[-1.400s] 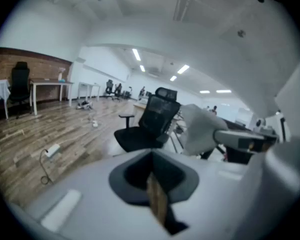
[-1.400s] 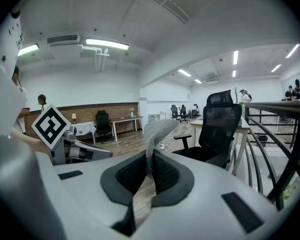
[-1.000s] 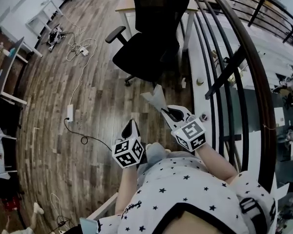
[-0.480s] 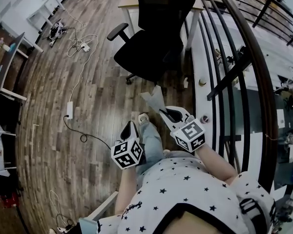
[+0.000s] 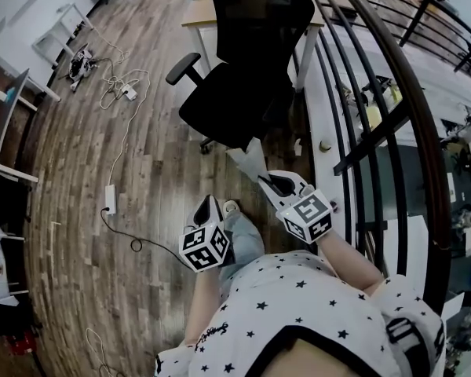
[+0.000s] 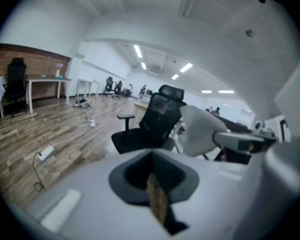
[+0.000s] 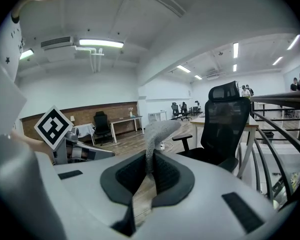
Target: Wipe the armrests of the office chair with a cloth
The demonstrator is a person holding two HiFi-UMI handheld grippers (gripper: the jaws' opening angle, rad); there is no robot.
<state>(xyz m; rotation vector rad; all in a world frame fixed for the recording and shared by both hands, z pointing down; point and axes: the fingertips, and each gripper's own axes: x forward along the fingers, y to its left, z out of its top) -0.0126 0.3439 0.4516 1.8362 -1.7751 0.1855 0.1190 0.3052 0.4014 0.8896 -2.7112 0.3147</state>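
A black office chair point(image 5: 243, 77) stands on the wood floor ahead of me, its left armrest point(image 5: 182, 67) sticking out to the side. My right gripper point(image 5: 273, 184) is shut on a grey cloth point(image 5: 250, 157), which pokes up and forward from its jaws, well short of the chair. In the right gripper view the cloth point(image 7: 157, 133) rises between the pads, with the chair point(image 7: 221, 129) and one armrest point(image 7: 183, 138) beyond. My left gripper point(image 5: 207, 209) hangs beside it, shut and empty. The left gripper view shows the chair point(image 6: 149, 129) and the cloth point(image 6: 200, 131) off to the right.
A light desk point(image 5: 200, 10) stands behind the chair. A dark curved railing point(image 5: 377, 93) runs along the right. A cable and power strip point(image 5: 110, 199) lie on the floor at left, with more cables point(image 5: 114, 85) farther off. The person's leg and shoe point(image 5: 234, 226) show between the grippers.
The person's leg has stepped forward between the grippers and the view has shifted slightly. Both grippers keep their pose, and the cloth stays in the right one.
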